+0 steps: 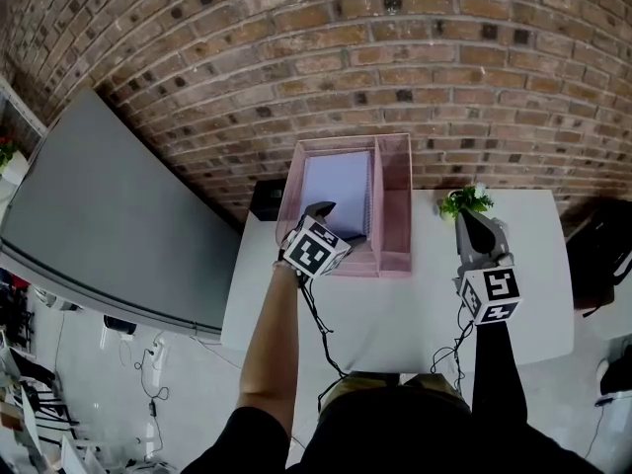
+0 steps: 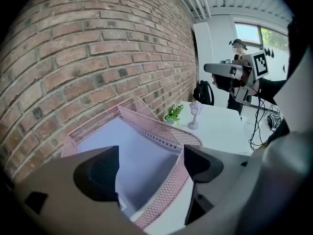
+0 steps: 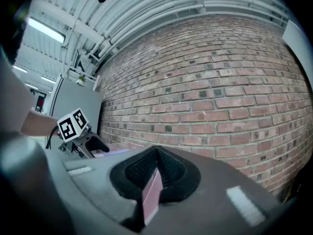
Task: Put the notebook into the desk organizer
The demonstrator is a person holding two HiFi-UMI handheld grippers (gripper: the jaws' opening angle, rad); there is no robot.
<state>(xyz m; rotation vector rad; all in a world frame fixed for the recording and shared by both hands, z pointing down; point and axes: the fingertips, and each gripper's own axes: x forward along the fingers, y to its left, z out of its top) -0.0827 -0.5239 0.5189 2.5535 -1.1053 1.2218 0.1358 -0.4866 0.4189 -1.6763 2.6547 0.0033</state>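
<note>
A pink mesh desk organizer (image 1: 397, 197) stands on the white table (image 1: 395, 314) against the brick wall. A pale lilac spiral notebook (image 1: 336, 194) lies flat in its wide left compartment. My left gripper (image 1: 339, 223) hovers over the organizer's front edge, open with nothing between its fingers. In the left gripper view the notebook (image 2: 137, 148) lies inside the organizer (image 2: 168, 131) beyond the spread jaws of my left gripper (image 2: 151, 163). My right gripper (image 1: 472, 220) is held above the table's right side, apart from the organizer; its jaws (image 3: 154, 173) look shut with nothing held.
A small green plant (image 1: 466, 201) stands right of the organizer, with a small white goblet-shaped ornament (image 2: 195, 114) next to it. A black bag (image 1: 597, 250) sits off the table's right end. A large grey panel (image 1: 99, 225) lies to the left. Cables hang off the front edge.
</note>
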